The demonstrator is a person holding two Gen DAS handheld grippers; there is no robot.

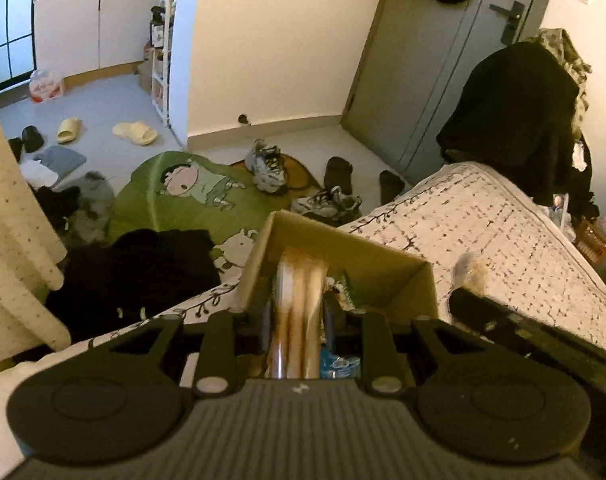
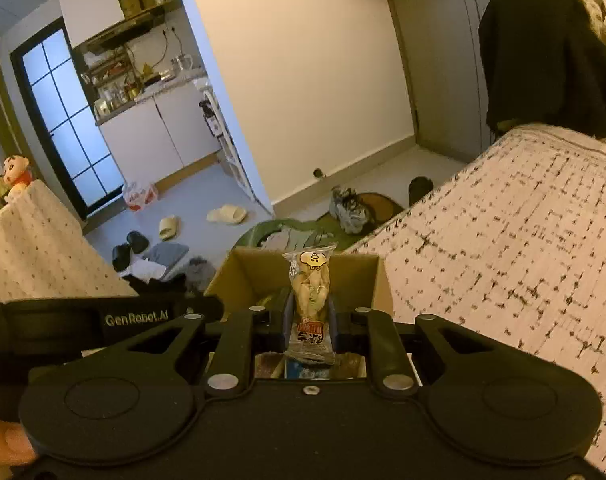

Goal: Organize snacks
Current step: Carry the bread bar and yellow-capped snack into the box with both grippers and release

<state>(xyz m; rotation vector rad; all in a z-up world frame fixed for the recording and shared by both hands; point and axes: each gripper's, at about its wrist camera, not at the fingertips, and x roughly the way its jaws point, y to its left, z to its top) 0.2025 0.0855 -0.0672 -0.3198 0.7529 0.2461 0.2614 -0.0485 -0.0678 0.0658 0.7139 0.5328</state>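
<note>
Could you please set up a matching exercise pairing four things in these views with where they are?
Things:
1. Clear pack of brown sticks
2. Snack bag with cartoon face
3. Cardboard box
4. Yellow slippers

Places:
A. On the floor near the kitchen
B. Clamped in the right tool
C. On the patterned bedspread
D. Clamped in the left tool

Pairs: 1-D, 2-B, 3-C, 4-A
</note>
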